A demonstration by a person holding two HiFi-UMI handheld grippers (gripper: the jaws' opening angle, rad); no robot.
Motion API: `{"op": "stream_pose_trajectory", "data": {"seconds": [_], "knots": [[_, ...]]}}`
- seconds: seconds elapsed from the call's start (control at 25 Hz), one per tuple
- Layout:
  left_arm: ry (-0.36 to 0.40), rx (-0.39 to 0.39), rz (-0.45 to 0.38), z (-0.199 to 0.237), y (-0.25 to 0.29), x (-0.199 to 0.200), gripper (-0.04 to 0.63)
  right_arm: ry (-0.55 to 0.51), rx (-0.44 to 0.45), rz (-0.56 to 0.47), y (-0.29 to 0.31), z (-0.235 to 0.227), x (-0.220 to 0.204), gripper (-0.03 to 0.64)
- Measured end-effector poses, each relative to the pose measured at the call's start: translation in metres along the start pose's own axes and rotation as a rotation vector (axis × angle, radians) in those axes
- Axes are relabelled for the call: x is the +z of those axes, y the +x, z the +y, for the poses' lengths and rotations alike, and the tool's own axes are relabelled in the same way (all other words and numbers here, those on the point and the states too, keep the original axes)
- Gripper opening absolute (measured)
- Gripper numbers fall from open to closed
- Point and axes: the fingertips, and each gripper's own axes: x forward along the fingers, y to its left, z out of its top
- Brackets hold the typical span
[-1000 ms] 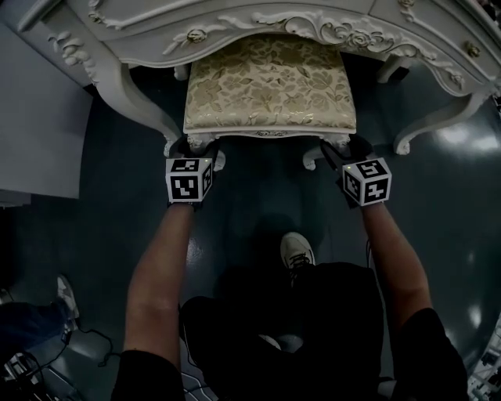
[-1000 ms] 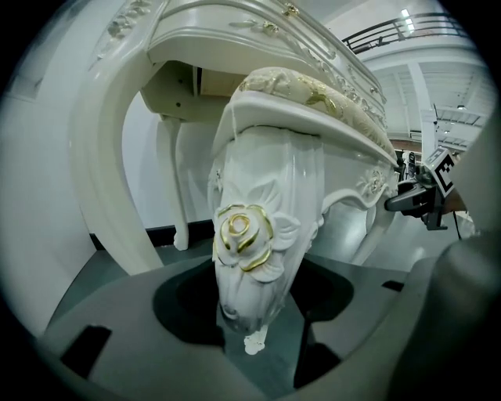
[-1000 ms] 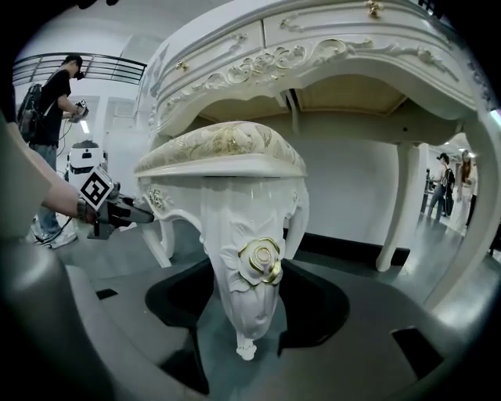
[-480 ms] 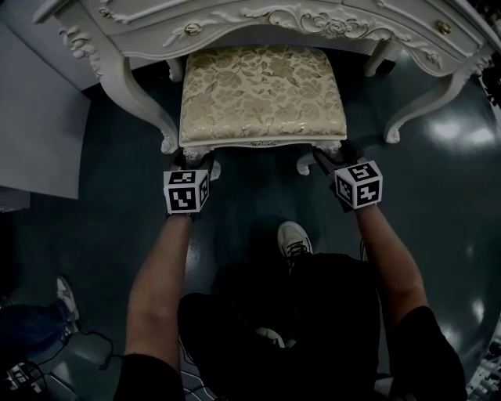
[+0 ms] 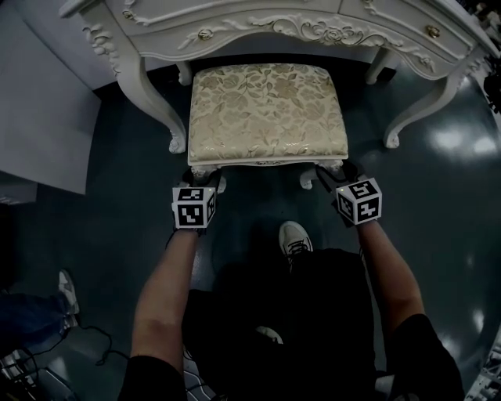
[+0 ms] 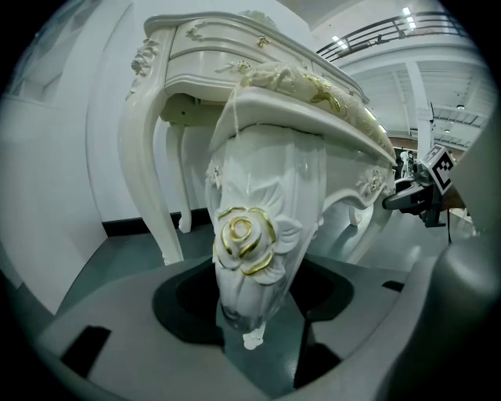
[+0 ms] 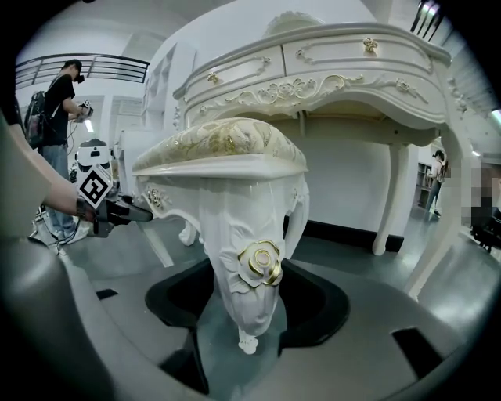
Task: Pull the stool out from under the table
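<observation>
Two claws hold the white carved stool with a gold floral cushion (image 5: 266,113): the left claw (image 6: 252,333) is closed around its left front leg (image 6: 254,258), the right claw (image 7: 246,333) around its right front leg (image 7: 250,274). On the dark glossy floor (image 5: 102,235), the stool's seat sits mostly clear of the ornate white desk (image 5: 313,31), rear edge at the desk's front.

Head view: tabletop (image 5: 297,12) cut by top edge, only front rim shows; stool (image 5: 268,113) rear legs hidden under seat; fingers of left gripper (image 5: 197,182) and right gripper (image 5: 335,177) mostly covered by marker cubes; bystander's shoe (image 5: 67,290) on floor, body cut off by left edge. Right gripper view: distant person (image 7: 59,102) too small for detail
</observation>
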Motion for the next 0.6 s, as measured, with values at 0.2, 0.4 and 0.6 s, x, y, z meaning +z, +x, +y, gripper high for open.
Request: {"op": "stream_pose_trajectory", "data": {"seconds": [0.2, 0.4, 0.6], "knots": [[-0.006, 0.000, 0.003, -0.016, -0.026, -0.026, 0.255, -0.012, 0.000, 0.014, -0.018, 0.014, -0.018, 0.282], [0.000, -0.019, 0.022, -0.012, -0.017, -0.016, 0.255, -0.008, -0.004, 0.033, -0.011, 0.007, -0.012, 0.282], [0.018, -0.069, 0.036, 0.010, 0.023, 0.009, 0.255, 0.027, -0.034, 0.069, 0.014, -0.008, 0.006, 0.281]]}}
